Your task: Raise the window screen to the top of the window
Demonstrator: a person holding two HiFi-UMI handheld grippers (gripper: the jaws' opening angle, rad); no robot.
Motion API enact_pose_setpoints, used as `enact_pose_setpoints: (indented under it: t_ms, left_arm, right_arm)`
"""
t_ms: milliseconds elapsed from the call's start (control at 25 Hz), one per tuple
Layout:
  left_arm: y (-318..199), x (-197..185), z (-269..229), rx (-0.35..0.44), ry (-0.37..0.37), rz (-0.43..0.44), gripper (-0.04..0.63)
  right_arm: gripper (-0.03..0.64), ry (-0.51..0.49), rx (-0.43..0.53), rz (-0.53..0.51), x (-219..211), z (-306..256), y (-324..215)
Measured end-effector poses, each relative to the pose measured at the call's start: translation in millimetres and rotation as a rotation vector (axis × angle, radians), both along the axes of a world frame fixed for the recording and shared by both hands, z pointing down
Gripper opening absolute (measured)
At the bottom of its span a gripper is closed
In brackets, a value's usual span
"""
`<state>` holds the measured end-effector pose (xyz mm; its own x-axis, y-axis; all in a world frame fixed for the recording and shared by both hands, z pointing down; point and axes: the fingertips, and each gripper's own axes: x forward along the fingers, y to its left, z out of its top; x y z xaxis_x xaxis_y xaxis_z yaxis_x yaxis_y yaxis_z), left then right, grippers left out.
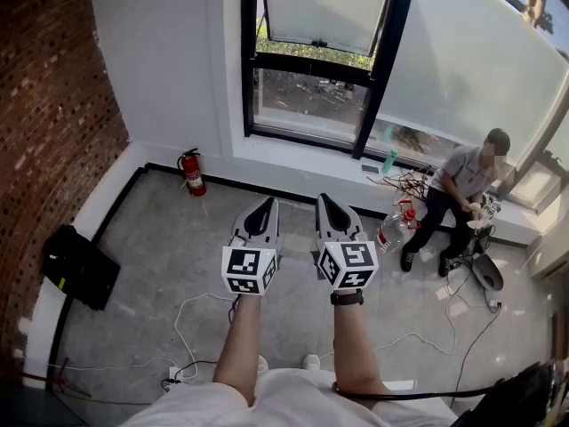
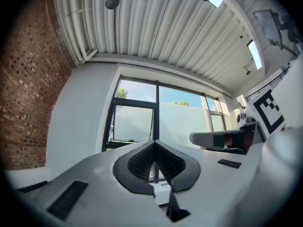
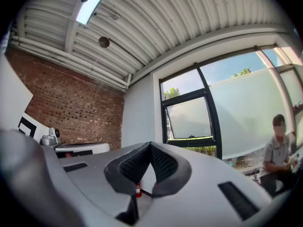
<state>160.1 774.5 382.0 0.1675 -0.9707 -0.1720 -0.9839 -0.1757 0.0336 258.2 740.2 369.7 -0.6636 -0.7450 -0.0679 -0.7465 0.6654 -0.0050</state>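
Observation:
The black-framed window (image 1: 313, 65) is set in the white far wall, its frosted upper sash (image 1: 324, 7) tilted open. It also shows ahead as the window (image 2: 135, 122) in the left gripper view and the window (image 3: 189, 118) in the right gripper view. Both grippers are held side by side over the grey floor, well short of the window. My left gripper (image 1: 265, 205) is shut with nothing in it, its tips (image 2: 154, 144) meeting. My right gripper (image 1: 325, 202) is likewise shut and empty, tips (image 3: 150, 145) together. I cannot make out a separate screen on the window.
A red fire extinguisher (image 1: 191, 173) stands by the wall left of the window. A person (image 1: 453, 196) sits at the right by the sill, with bottles (image 1: 391, 229) and cables nearby. A black bag (image 1: 78, 265) lies by the brick wall (image 1: 44, 105). White cables (image 1: 191, 327) cross the floor.

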Motion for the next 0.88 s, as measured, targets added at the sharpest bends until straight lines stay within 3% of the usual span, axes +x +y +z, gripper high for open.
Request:
enact_pose_setpoints:
  t_ms: [320,680,880]
  left_arm:
    - [-18.7,51.9,5.6,0.002,-0.026,0.007,-0.003]
    - [-44.1,124.8,11.3,0.009,0.003,0.036,-0.003]
    - [-54.9,178.4,15.9,-0.001,0.031,0.089,-0.003]
  right_arm:
    - [0.003,0.035,-0.005,-0.013,46.9,14.6,-15.4]
    - [0.002,0.075,0.015,-0.034,99.1,16.2,-24.7]
    - [0.002,0.006,0.003,-0.071,145.8,13.9,-25.1]
